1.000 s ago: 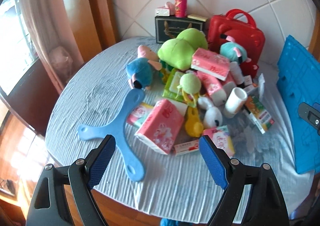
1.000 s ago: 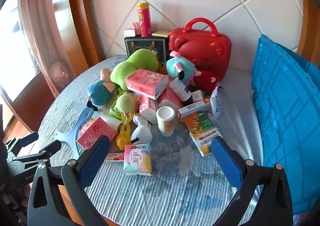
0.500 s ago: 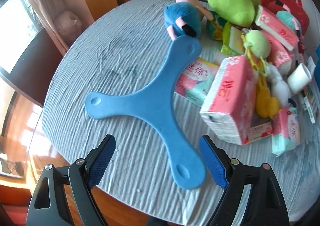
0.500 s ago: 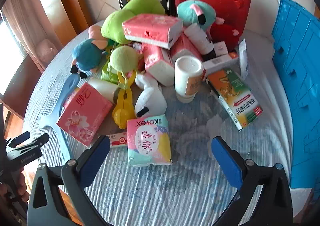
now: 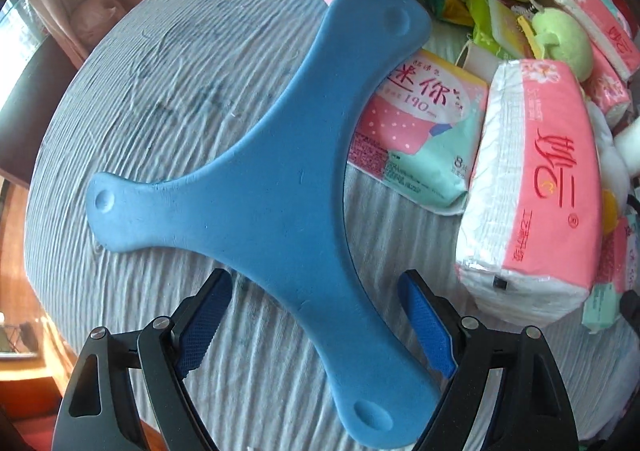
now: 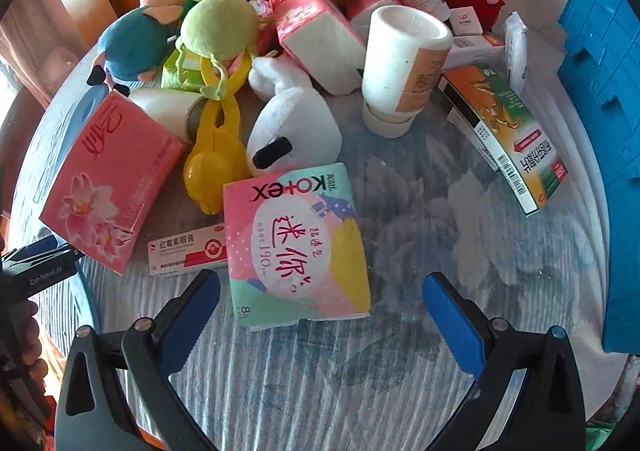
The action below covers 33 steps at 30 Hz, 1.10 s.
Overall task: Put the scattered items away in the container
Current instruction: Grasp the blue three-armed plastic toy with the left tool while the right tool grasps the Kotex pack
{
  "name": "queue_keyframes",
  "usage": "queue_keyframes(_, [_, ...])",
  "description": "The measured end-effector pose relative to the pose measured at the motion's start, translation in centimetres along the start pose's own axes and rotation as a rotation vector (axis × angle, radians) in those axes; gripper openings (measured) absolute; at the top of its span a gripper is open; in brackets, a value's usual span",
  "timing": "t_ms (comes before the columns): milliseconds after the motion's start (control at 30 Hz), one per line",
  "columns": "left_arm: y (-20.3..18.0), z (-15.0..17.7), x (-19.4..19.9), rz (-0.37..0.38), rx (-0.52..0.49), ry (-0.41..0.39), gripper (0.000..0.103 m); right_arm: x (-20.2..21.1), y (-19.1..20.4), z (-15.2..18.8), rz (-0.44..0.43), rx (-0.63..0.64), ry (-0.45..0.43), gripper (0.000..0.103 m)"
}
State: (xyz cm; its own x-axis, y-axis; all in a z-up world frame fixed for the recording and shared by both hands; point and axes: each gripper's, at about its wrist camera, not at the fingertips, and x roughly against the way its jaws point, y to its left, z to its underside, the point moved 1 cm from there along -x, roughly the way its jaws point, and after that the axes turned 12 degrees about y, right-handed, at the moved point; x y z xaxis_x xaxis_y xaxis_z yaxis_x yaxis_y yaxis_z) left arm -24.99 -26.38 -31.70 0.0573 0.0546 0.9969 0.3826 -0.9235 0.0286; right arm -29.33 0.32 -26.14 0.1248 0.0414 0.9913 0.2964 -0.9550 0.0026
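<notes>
Fingers: left gripper [image 5: 316, 315] spread wide astride one arm of the blue three-armed toy [image 5: 256, 187]; right gripper [image 6: 322, 307] spread wide over the Kotex pack [image 6: 296, 247]. Neither grips. Items lie on the worktop [image 6: 420, 243]; blue container [image 6: 604, 99] alongside. Nothing seen stowed.

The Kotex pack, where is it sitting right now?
In the right wrist view the Kotex pack lies flat on the tablecloth just ahead of the open right gripper, left of centre, below the white plush.
</notes>
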Motion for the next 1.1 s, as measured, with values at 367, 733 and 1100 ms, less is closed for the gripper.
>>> queue_keyframes(367, [1.2,-0.8,0.7,0.034,0.009,-0.049,0.048,-1.9,0.7,-1.2,0.002,0.031,0.015,0.102])
queue_keyframes(733, [1.1,-1.9,0.4,0.020,0.013,-0.067,0.076,-1.6,0.1,-0.9,-0.011,0.022,0.000,0.103])
queue_keyframes(1100, [4.8,-0.8,1.2,0.163,0.136,-0.103,0.077,-1.3,0.3,-0.3,-0.015,0.022,-0.003,0.103])
